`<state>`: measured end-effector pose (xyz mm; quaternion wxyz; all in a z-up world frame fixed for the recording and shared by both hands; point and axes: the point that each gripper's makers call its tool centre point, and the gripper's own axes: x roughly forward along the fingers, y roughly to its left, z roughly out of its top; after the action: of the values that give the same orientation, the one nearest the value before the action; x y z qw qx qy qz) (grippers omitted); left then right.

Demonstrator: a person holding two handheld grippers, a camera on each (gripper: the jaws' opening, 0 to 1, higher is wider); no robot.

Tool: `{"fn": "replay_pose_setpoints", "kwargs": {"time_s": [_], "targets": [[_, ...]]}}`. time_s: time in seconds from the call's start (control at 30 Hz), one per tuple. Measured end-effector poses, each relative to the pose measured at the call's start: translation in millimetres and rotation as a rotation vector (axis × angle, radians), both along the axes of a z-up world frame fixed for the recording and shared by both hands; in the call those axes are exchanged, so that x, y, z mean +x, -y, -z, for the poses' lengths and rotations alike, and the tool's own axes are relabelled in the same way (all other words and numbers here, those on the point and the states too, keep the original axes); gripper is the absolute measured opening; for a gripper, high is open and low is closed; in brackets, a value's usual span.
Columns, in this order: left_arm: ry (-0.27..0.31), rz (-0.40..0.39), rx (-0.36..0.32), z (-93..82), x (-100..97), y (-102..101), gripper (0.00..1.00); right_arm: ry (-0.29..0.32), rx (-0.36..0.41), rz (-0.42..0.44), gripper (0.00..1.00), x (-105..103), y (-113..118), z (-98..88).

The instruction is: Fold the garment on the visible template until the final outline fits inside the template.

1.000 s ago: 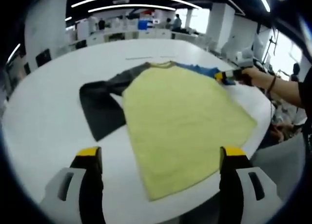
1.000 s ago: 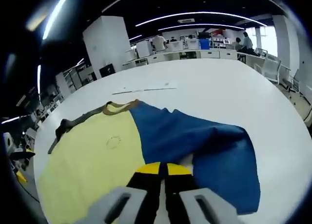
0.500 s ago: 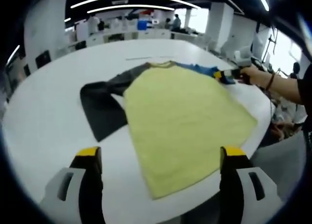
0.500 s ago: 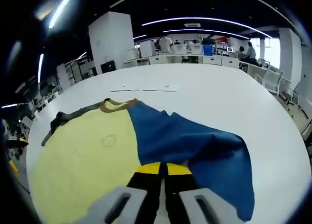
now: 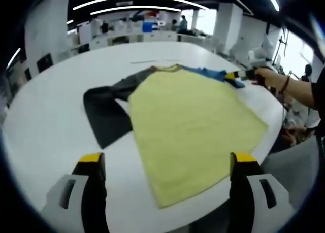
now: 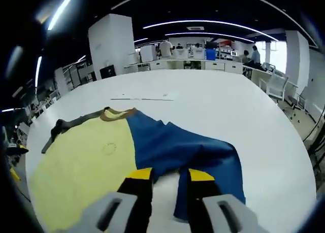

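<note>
Two jaws of the left gripper [image 5: 165, 164] stand wide apart, low in frame, over the yellow-bodied shirt [image 5: 190, 121] spread mid-frame on the white round bench [image 5: 45, 116]; the right gripper [image 6: 170, 173] has just unclenched, dropping the blue sleeve [image 6: 188, 149].

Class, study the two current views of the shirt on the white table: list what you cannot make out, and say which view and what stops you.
- Template: thin marks on the table beyond the collar, too small in both views to read as an outline.
- Blue sleeve: its near end lies behind the right claw in the right gripper view.
- Round print on the yellow shirt: too blurred to read.
- Shirt's hem: the corner by the table's edge, left gripper view, too blurred to tell whether it overhangs.
</note>
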<state>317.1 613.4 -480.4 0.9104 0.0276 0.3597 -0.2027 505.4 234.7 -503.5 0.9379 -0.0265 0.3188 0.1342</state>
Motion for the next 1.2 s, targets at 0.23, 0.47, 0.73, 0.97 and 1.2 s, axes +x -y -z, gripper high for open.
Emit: {"fn": "replay_pose_setpoints", "kwargs": {"time_s": [0.23, 0.47, 0.73, 0.97, 1.2], "targets": [[0.000, 0.001, 0.001, -0.6, -0.1, 0.4, 0.97, -0.028, -0.052, 0.001, 0.22, -3.1, 7.9, 9.2], [-0.010, -0.009, -0.003, 0.0, -1.3, -0.4, 0.96, -0.052, -0.087, 0.026, 0.21, -1.0, 6.5, 20.6], [0.003, -0.024, -0.009, -2.5, -0.5, -2.0, 0.94, -0.081, -0.150, 0.043, 0.09, -3.0, 24.2, 27.2], [-0.003, -0.019, -0.011, -0.1, -1.6, 0.9, 0.94, -0.092, -0.167, 0.042, 0.00, -13.4, 33.8, 26.3], [0.008, -0.017, -0.010, -2.6, 1.0, 1.8, 0.94, -0.074, -0.200, 0.081, 0.00, -17.9, 53.8, 18.5]]}}
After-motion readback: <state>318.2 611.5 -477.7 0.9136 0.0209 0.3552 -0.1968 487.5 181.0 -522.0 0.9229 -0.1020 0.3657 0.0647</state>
